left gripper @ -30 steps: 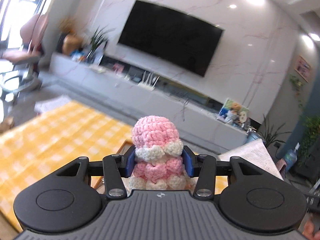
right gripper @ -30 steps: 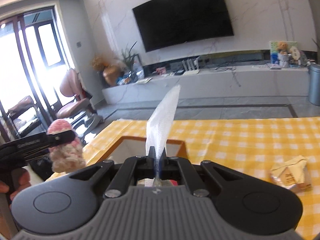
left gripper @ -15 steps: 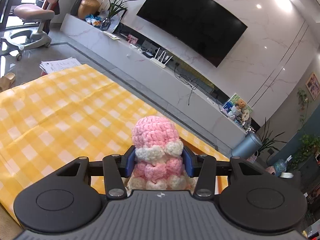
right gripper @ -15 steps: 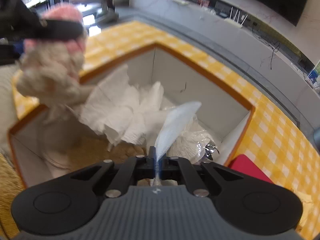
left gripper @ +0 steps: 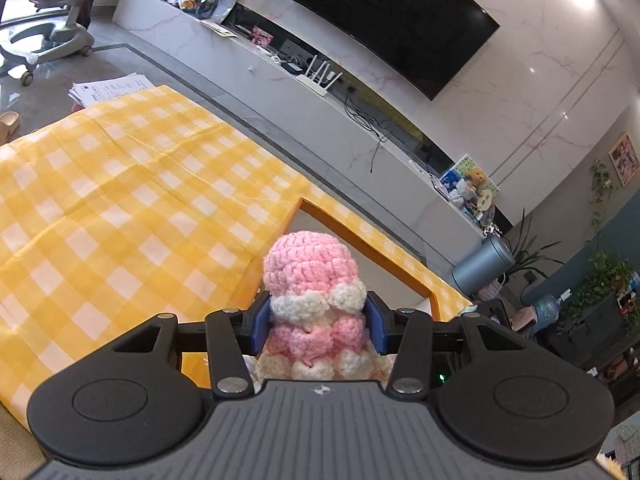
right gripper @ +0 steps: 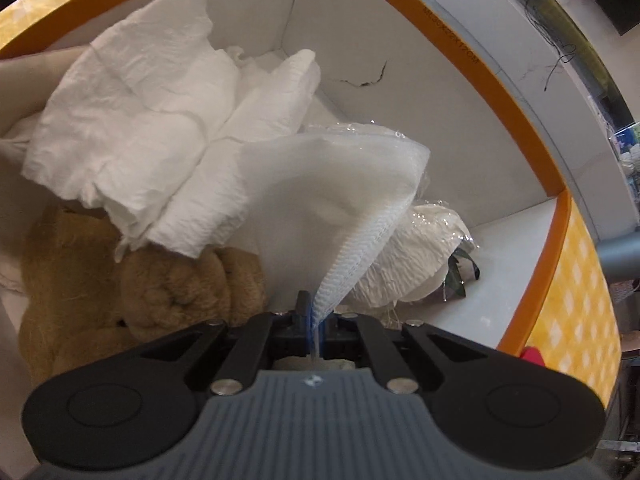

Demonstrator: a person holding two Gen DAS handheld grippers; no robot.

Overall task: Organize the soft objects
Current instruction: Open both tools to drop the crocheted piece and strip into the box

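Over the yellow-checked table (left gripper: 120,208), the left gripper (left gripper: 318,318) holds a pink-and-white crocheted toy (left gripper: 312,280); its jaws are spread about halfway and pinch the toy at its white waistband, with the blue pads pressing on either side. The toy stands upright between the fingers, its rounded pink top poking forward toward the near corner of the orange-rimmed box (left gripper: 404,264).

Inside that box (right gripper: 516,100), the right gripper (right gripper: 314,320) points steeply down with its jaws pressed almost together on the edge of a white mesh cloth (right gripper: 340,196), which fans out ahead of the fingers above the contents. Beneath and beside the cloth lie crumpled white paper towels (right gripper: 132,120), a tan plush toy (right gripper: 160,288) against the left wall, and a white bundle in clear crinkled wrap (right gripper: 416,256) toward the right. Something red (right gripper: 532,356) sits just outside the box's right rim.
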